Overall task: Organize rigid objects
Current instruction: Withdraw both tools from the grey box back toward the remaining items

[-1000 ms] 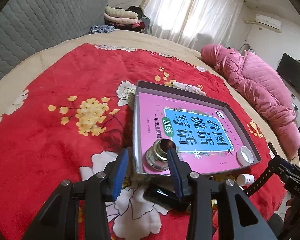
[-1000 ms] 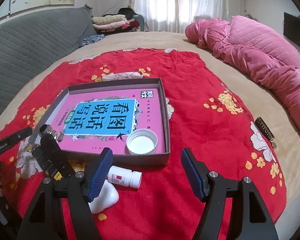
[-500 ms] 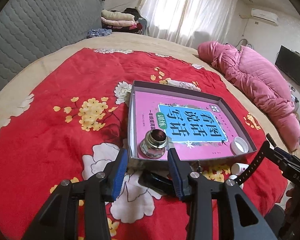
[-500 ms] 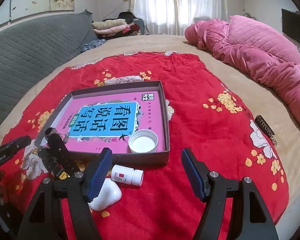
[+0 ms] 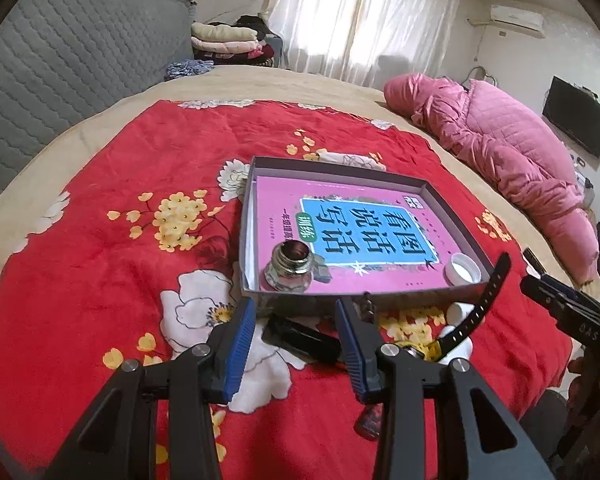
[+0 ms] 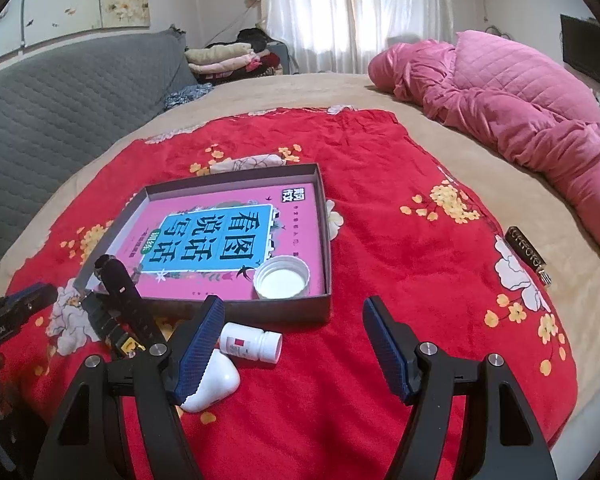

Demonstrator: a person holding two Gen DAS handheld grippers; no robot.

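A grey shallow box (image 5: 342, 171) (image 6: 327, 216) lies on the red flowered blanket and holds a pink book (image 5: 352, 232), a small glass ink bottle (image 5: 290, 266) and a white cap (image 5: 465, 268) (image 6: 282, 280). My left gripper (image 5: 296, 330) is open and empty, just in front of the box, above a black flat object (image 5: 300, 336). My right gripper (image 6: 292, 344) is open and empty. A white pill bottle (image 6: 250, 343) and a white case (image 6: 212, 386) lie by its left finger. A black watch strap (image 6: 126, 300) (image 5: 480, 304) stands up left of them.
A pink quilted coat (image 6: 512, 108) lies on the bed at the right. A dark lighter-like item (image 6: 526, 254) lies at the blanket's right edge. A grey headboard (image 5: 60, 76) and folded clothes (image 5: 228, 40) are behind. A small dark red thing (image 5: 370, 420) lies under my left gripper.
My left gripper has pulled back from the box, leaving the glass ink bottle standing inside it. My right gripper has drawn back slightly and stays open.
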